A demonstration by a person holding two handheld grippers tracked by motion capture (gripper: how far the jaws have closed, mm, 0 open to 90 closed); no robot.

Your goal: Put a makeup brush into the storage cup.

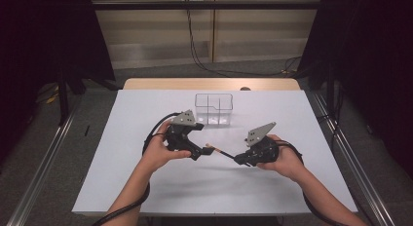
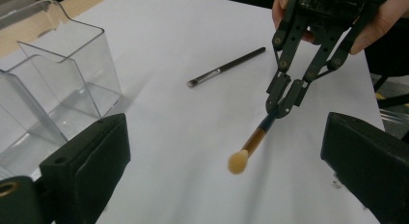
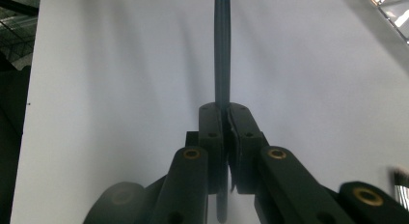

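Note:
A makeup brush (image 2: 254,141) with a dark handle, a gold band and a tan round head hangs tilted above the white table. My right gripper (image 2: 281,107) is shut on the end of its handle (image 3: 222,50), and the head points toward my left gripper. My left gripper (image 2: 226,178) is open wide; the brush head (image 2: 238,162) sits ahead of its jaws, between them, and touches neither. In the high view the left gripper (image 1: 202,151) and right gripper (image 1: 241,160) face each other at mid-table with the brush (image 1: 219,151) spanning the gap.
A clear plastic organizer (image 1: 214,108) with several compartments stands behind the grippers, close to my left jaw (image 2: 53,84). A second, thinner dark brush (image 2: 225,67) lies flat on the white table (image 1: 146,182) beyond the right gripper.

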